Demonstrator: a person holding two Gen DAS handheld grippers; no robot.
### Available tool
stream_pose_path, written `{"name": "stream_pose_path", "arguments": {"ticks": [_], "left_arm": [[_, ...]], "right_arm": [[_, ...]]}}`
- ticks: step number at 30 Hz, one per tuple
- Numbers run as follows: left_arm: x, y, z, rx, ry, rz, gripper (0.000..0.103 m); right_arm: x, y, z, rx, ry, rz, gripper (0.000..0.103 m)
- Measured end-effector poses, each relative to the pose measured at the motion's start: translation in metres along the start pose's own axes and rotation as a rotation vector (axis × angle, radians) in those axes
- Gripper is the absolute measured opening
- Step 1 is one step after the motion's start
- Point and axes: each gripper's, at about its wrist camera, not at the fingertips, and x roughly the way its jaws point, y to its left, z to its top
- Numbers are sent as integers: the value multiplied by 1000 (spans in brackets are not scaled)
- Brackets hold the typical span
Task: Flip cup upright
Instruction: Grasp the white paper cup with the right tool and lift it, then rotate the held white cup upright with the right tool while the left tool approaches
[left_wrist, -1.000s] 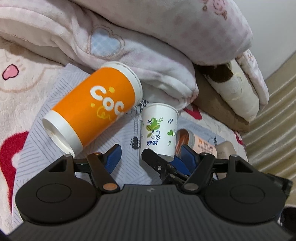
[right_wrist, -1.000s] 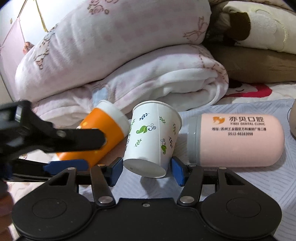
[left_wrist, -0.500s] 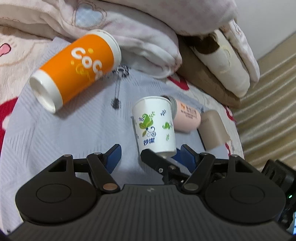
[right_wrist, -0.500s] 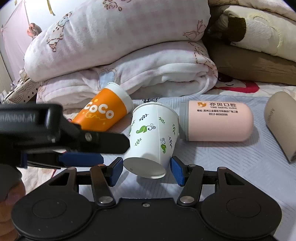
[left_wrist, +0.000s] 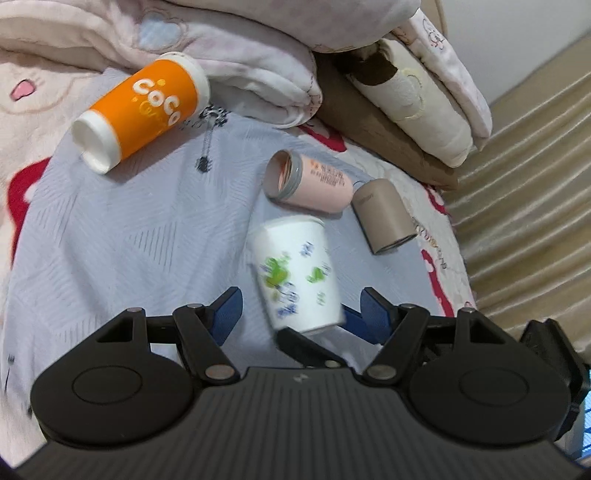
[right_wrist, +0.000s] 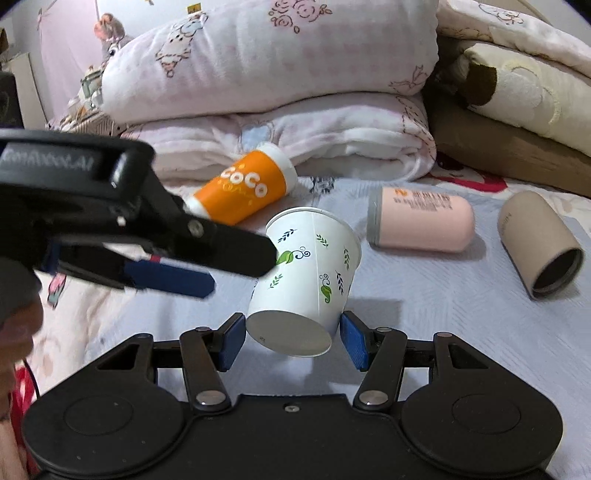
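Observation:
A white paper cup with green leaf print is held above the bed by my right gripper, whose blue pads press its base from both sides; the cup's rim points away and up. In the left wrist view the same cup shows blurred, in front of my left gripper, which is open and empty. The left gripper also shows in the right wrist view, to the left of the cup and close to its side.
An orange cup, a pink cup and a brown cup lie on their sides on the grey cloth. Folded quilts and pillows are stacked behind. A ribbed bed edge runs at the right.
My right gripper has lifted the white cup up and back from the cloth. Both views have drawn back, and the lying cups look farther away.

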Motion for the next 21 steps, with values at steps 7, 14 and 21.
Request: {"name": "stream_pose_path", "arguments": {"ticks": [7,14,21], "left_arm": [[1,-8,-17,29,0,3,70],[38,-3,-22,44,37,-16,70],[57,3,-22,32,80,-16,70]], "right_arm": [[-26,-16,-11,35,50,-8,62],[-5,-18,-14,11,69,1,62],[9,-23,-15,23,138,30,62]]}}
